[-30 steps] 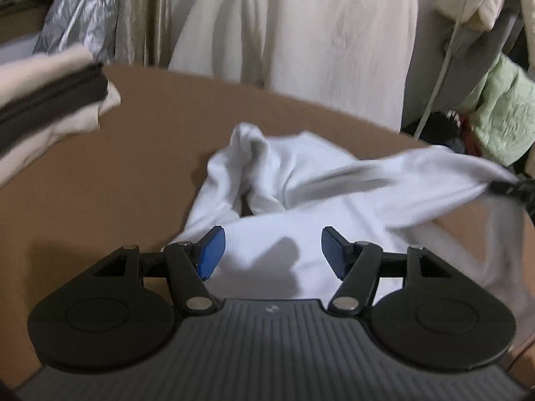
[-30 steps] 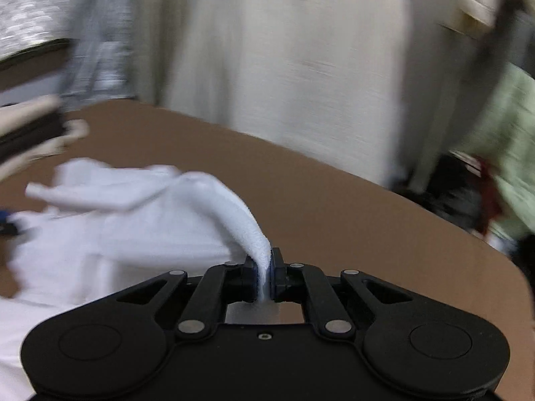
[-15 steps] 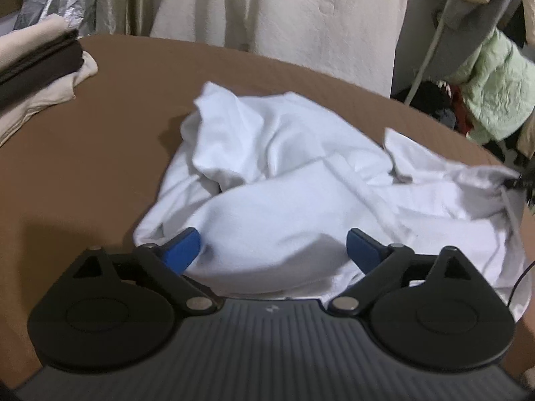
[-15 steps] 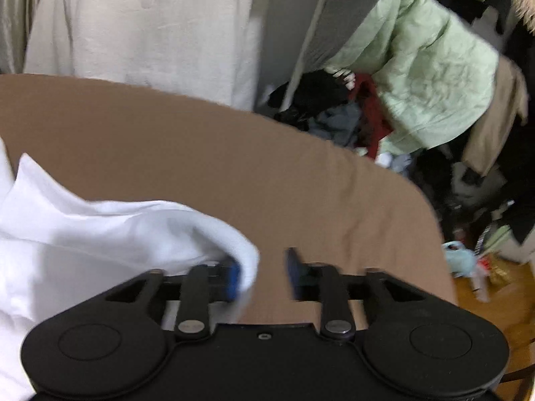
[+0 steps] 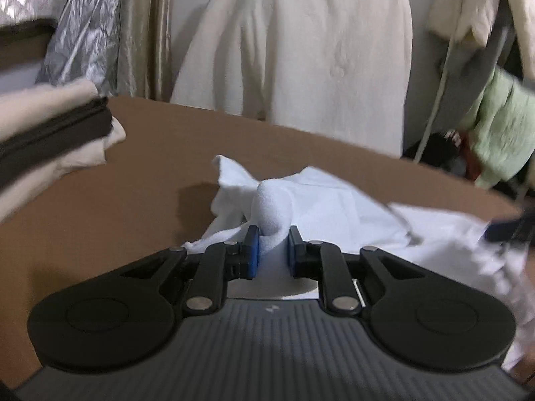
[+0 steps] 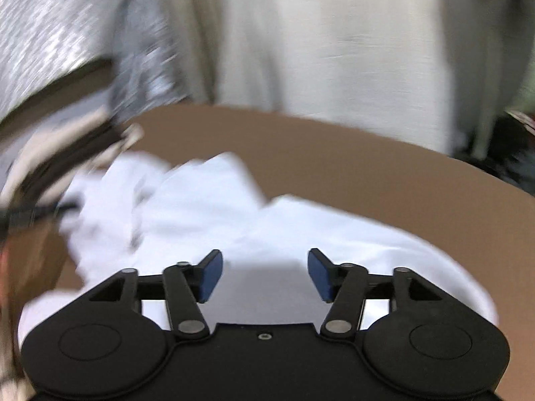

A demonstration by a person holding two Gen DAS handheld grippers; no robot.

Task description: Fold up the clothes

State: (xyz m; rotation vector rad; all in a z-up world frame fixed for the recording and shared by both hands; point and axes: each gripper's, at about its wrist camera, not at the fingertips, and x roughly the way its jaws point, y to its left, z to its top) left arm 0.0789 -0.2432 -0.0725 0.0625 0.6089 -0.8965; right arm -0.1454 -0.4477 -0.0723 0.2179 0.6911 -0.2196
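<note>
One white garment [image 5: 334,207], crumpled, lies on the brown tabletop [image 5: 160,173], loose folds spreading to both sides. Your left gripper [image 5: 273,254] has just been closing, and its blue fingers [image 5: 252,254] now pinch a bunched fold of the garment, the cloth bulging up between them. Your right gripper [image 6: 264,275] has just been opening: fingers [image 6: 210,275] spread wide, nothing pressed between them, hovering over the near edge of the garment [image 6: 301,234]; that view is motion-blurred. Left of the garment sits a folded stack of cream and dark brown clothes [image 5: 50,133] at the tabletop edge. Behind the garment, past the far edge of the tabletop, hangs a cream shirt [image 5: 301,50]. Right of that, beyond the garment, a pale green quilted jacket [image 5: 501,127] hangs among other clutter.
</note>
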